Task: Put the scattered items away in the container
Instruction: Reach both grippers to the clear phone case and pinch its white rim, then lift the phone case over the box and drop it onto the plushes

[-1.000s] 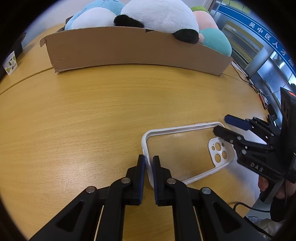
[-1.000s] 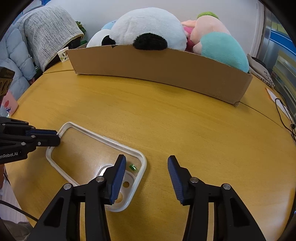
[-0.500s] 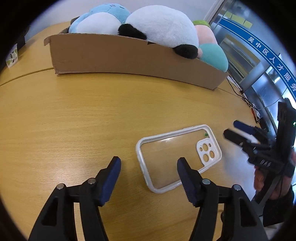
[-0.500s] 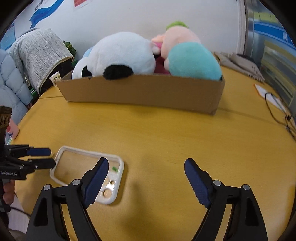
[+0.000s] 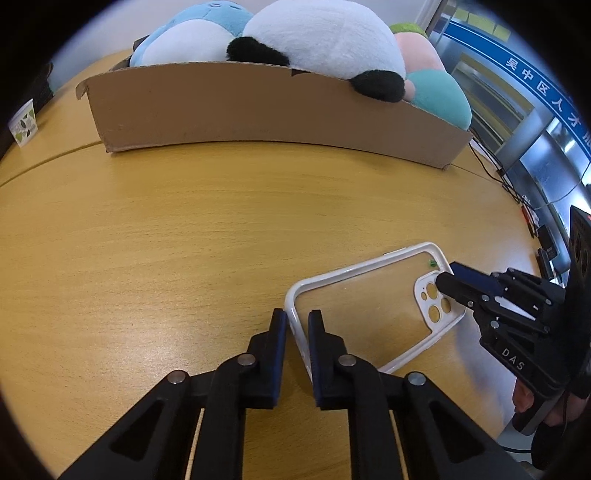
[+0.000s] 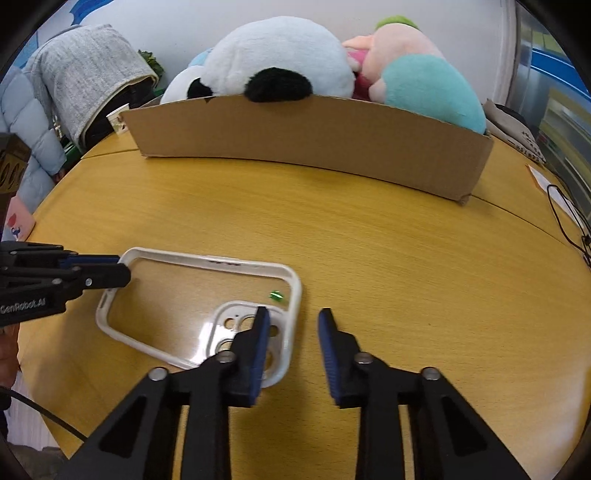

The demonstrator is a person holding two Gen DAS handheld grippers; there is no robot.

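Observation:
A clear phone case with a white rim (image 5: 373, 306) lies flat on the yellow wooden table; it also shows in the right wrist view (image 6: 199, 306). My left gripper (image 5: 296, 321) is nearly closed, its two fingers straddling the case's near short rim. My right gripper (image 6: 293, 325) is open around the case's camera-end rim, one finger inside, one outside; it shows at the right of the left view (image 5: 458, 280). The cardboard box (image 5: 266, 110) (image 6: 314, 140) stands at the back, filled with plush toys.
A panda plush (image 6: 273, 66), a blue plush (image 5: 192, 33) and a pink-and-teal plush (image 6: 417, 74) fill the box. A paper cup (image 5: 24, 123) stands far left. Cables (image 6: 569, 218) lie at the table's right edge. Jackets (image 6: 85, 81) hang behind.
Both grippers came back down to the case. The left narrowed from wide open onto the near rim. The right narrowed and set its fingers astride the camera end.

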